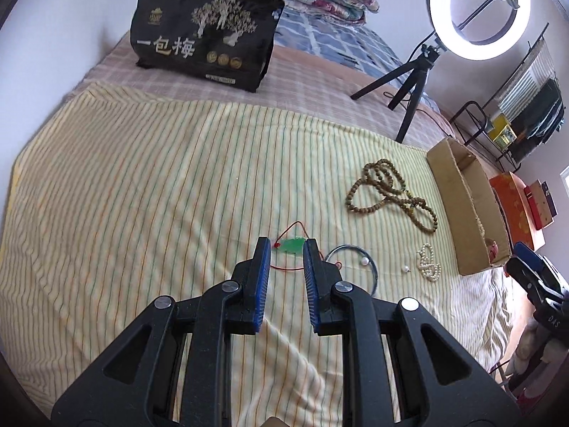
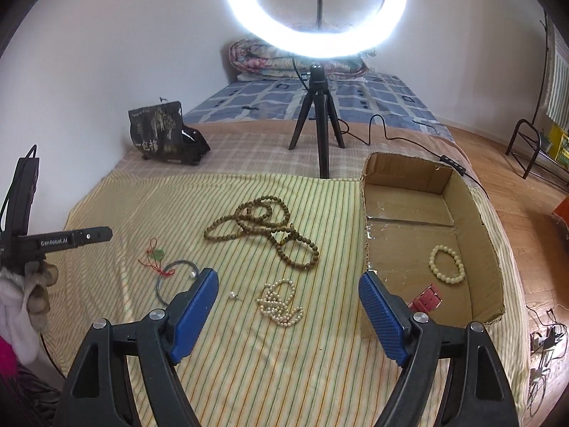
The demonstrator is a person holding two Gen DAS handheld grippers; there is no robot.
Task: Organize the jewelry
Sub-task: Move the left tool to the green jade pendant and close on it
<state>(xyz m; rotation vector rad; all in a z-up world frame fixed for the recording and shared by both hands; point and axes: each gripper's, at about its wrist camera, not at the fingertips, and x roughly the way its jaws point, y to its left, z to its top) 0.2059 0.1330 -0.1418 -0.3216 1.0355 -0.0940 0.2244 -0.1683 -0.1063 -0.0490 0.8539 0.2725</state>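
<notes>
The left gripper (image 1: 287, 245), part-open, is poised over the green pendant (image 1: 292, 245); the right gripper (image 2: 288, 283) is spread wide above the pearls (image 2: 280, 302).

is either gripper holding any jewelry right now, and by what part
Nothing is held. The left gripper has its jaws open on either side of the green pendant, which lies on the striped cloth. The right gripper is open and empty.

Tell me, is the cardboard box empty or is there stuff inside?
Not empty. The open-topped cardboard box holds a cream bead bracelet and a small pinkish-red strap on its floor.
</notes>
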